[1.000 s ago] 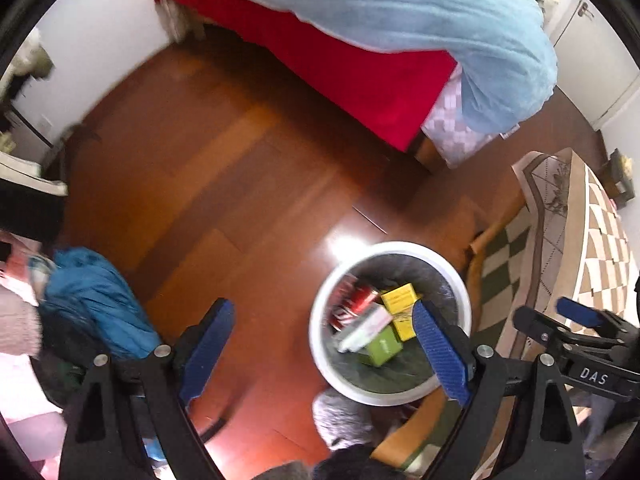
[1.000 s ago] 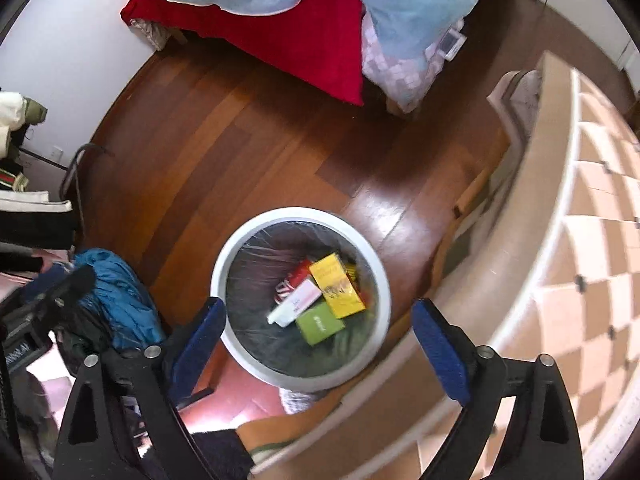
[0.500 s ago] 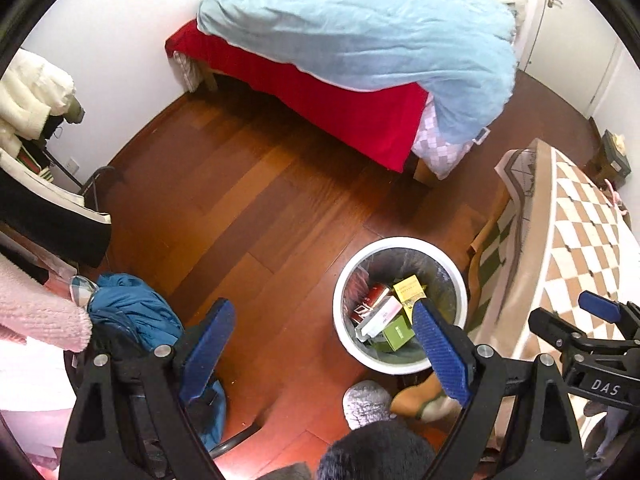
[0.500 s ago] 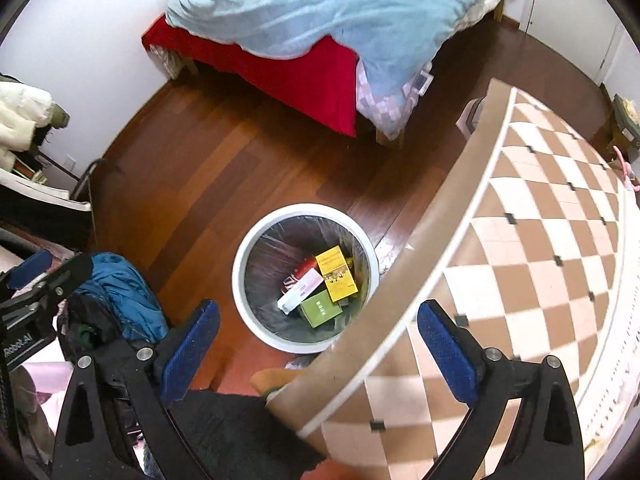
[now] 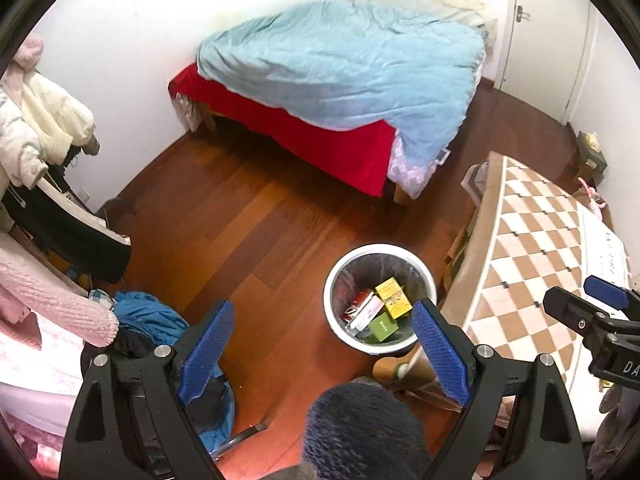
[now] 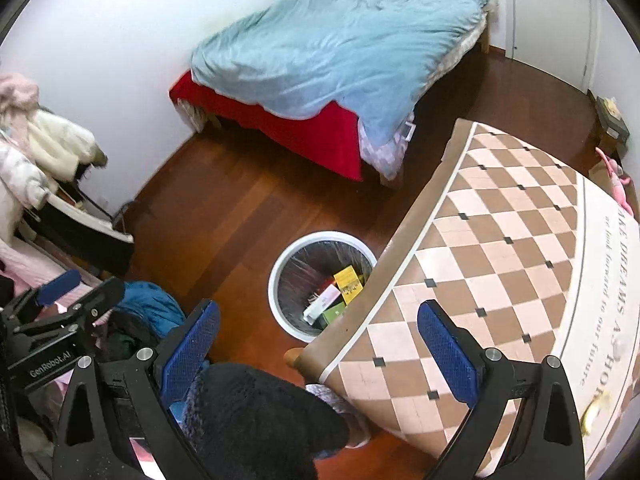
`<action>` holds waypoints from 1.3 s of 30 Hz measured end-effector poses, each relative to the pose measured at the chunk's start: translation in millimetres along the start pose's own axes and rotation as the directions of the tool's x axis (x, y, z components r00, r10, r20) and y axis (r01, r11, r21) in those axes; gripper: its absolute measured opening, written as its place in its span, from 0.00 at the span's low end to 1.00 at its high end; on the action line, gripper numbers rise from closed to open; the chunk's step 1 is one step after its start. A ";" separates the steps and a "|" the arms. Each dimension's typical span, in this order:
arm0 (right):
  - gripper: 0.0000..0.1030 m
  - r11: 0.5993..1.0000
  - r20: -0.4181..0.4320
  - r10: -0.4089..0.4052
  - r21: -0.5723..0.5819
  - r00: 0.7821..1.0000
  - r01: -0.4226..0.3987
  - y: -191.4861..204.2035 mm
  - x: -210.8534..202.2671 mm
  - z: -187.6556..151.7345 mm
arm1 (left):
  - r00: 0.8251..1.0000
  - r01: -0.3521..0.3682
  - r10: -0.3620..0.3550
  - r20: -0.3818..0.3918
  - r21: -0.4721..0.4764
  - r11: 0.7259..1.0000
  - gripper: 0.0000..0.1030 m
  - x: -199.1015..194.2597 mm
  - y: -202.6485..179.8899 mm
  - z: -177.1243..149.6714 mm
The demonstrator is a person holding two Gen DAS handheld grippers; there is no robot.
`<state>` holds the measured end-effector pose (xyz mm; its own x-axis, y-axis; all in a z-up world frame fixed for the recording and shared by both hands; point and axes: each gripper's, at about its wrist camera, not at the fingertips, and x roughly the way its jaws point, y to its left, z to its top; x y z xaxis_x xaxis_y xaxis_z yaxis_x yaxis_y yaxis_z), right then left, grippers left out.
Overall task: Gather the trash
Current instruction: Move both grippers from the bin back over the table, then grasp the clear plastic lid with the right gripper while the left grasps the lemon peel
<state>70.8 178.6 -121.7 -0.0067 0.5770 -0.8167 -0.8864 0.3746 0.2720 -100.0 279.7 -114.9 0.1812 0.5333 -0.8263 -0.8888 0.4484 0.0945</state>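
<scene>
A round white trash bin (image 5: 340,268) with a dark liner stands on the wood floor beside the table. Inside lie several small boxes: a yellow one (image 5: 393,298), a green one (image 5: 381,327) and a red and white one (image 5: 362,309). In the right wrist view the same bin (image 6: 280,268) is partly hidden by the table edge, with the yellow box (image 6: 347,282) showing. My left gripper (image 5: 324,344) is held high above the bin, open and empty. My right gripper (image 6: 320,344) is open and empty, above the table edge and bin.
A table with a checkered cloth (image 6: 500,248) fills the right side. A bed with a light blue duvet (image 5: 344,64) and red sheet stands at the back. Clothes hang at the left (image 5: 40,128), a blue garment (image 5: 148,316) lies below. A person's dark sleeve (image 6: 256,420) and slippered feet are below.
Both grippers have risen away from the bin, which now looks smaller and lower. More of the bed, wall and tabletop has come into view. Both stay open.
</scene>
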 end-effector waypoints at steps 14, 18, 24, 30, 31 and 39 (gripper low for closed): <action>0.97 0.921 -0.006 -0.202 0.338 0.979 0.192 -199.9 -66.5 -79.3 | 0.993 0.116 -0.112 -0.034 0.129 0.985 0.88 28.2 -154.8 -28.0; 0.97 0.832 -0.065 -0.291 0.476 0.955 0.286 -297.6 -77.3 -109.9 | 0.983 0.167 -0.144 -0.115 0.232 0.958 1.00 61.1 -234.9 -42.5; 0.93 0.730 -0.125 -0.339 0.590 0.932 0.345 -414.9 -70.5 -133.2 | 0.979 0.159 -0.104 -0.172 0.346 0.924 1.00 101.7 -325.2 -56.1; 0.85 0.729 -0.170 -0.345 0.571 0.923 0.377 -463.6 -34.9 -126.8 | 0.980 0.121 -0.037 -0.196 0.436 0.892 1.00 134.4 -382.0 -64.0; 0.84 0.731 -0.173 -0.344 0.568 0.923 0.379 -468.2 -27.9 -124.6 | 0.979 0.121 -0.033 -0.203 0.441 0.889 1.00 138.9 -385.3 -64.6; 0.42 0.766 -0.149 -0.352 0.521 0.924 0.376 -474.7 4.2 -117.5 | 0.973 0.109 0.002 -0.230 0.470 0.876 1.00 152.7 -397.3 -71.0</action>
<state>437.2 -82.0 -314.1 0.2369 0.2928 -0.9264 -0.4400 0.8825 0.1664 250.9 132.0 -318.1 0.0774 0.3548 -0.9317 -0.5609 0.7881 0.2535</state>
